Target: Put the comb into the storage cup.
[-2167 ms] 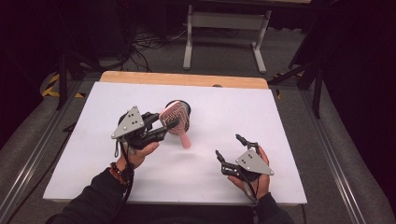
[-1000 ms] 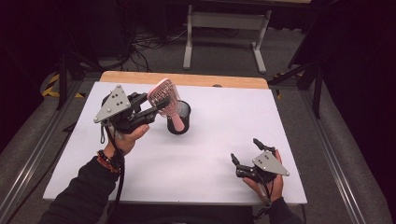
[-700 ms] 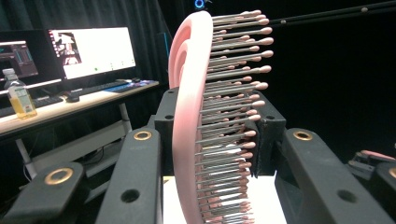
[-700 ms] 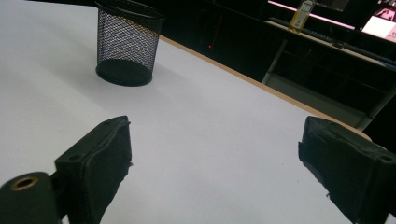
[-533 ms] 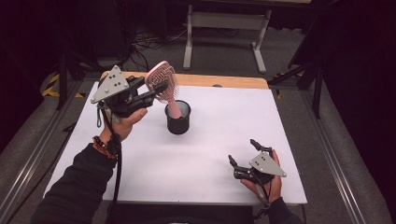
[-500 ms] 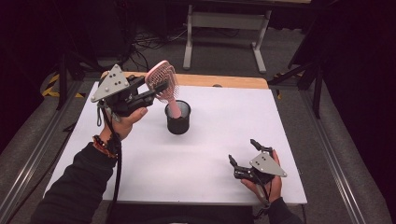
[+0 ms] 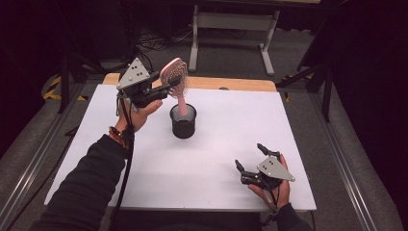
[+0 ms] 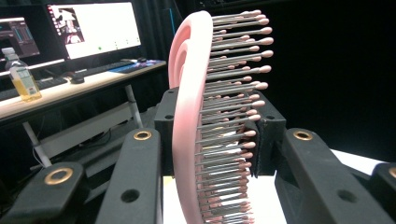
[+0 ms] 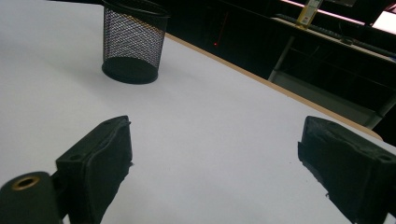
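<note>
My left gripper (image 7: 167, 87) is raised over the back left of the white table top (image 7: 226, 120). It is shut on the head of a pink hairbrush (image 7: 174, 76), and its pads clamp the brush (image 8: 196, 116) from both sides. The brush stands upright with its handle pointing down into the mouth of a black mesh cup (image 7: 184, 121). How deep the handle reaches I cannot tell. My right gripper (image 7: 248, 157) rests low at the front right, open and with nothing between its jaws (image 9: 215, 158). The cup (image 9: 133, 44) stands well ahead of it.
A wooden strip (image 7: 231, 83) runs along the table's back edge. Behind the table are floor cables (image 7: 159, 41) and a grey metal stand (image 7: 231, 24). In the left gripper view, a desk with monitors (image 8: 93, 28) and a bottle (image 8: 21, 77) stands farther back.
My left gripper has carried the brush toward the back and to the right, bringing it upright over the cup. The right gripper has stayed in place.
</note>
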{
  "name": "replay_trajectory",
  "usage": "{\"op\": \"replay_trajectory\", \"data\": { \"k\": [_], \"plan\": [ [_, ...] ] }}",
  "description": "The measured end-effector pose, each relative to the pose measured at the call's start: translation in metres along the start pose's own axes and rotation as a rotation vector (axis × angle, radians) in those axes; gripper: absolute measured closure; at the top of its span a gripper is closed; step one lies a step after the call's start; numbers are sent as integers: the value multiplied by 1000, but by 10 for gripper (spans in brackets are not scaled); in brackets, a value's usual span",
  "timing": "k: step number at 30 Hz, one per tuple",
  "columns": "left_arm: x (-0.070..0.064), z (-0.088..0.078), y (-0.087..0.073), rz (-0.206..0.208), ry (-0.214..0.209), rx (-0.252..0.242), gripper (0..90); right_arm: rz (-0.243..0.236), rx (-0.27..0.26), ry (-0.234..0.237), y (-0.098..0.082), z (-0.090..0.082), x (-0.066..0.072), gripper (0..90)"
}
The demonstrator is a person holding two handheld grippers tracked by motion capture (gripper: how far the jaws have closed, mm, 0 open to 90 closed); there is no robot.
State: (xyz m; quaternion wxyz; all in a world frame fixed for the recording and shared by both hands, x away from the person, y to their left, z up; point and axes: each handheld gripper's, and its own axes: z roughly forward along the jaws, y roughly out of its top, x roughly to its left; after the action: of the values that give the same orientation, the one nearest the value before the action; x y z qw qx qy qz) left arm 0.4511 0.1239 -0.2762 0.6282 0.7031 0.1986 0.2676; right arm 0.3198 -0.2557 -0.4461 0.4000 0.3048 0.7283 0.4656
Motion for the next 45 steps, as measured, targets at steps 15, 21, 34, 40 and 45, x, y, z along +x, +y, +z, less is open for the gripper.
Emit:
{"op": "replay_trajectory", "data": {
  "k": [15, 21, 34, 40, 45],
  "plan": [
    [5, 28, -25, -10, -18, 53, 640, 3, -51, -2, 5, -6, 3, 118],
    [5, 36, -35, -6, -14, 82, 640, 9, -48, 3, 5, -7, 0, 117],
    [-3, 53, -60, -6, -43, 141, 639, 45, -46, 9, 6, -7, -1, 96],
    [-5, 58, -71, -9, -39, 167, 638, 104, -41, 44, 7, -4, -1, 97],
    [-1, 53, -79, -43, -23, 150, 638, 57, -13, 38, 4, -1, 2, 98]
  ]
}}
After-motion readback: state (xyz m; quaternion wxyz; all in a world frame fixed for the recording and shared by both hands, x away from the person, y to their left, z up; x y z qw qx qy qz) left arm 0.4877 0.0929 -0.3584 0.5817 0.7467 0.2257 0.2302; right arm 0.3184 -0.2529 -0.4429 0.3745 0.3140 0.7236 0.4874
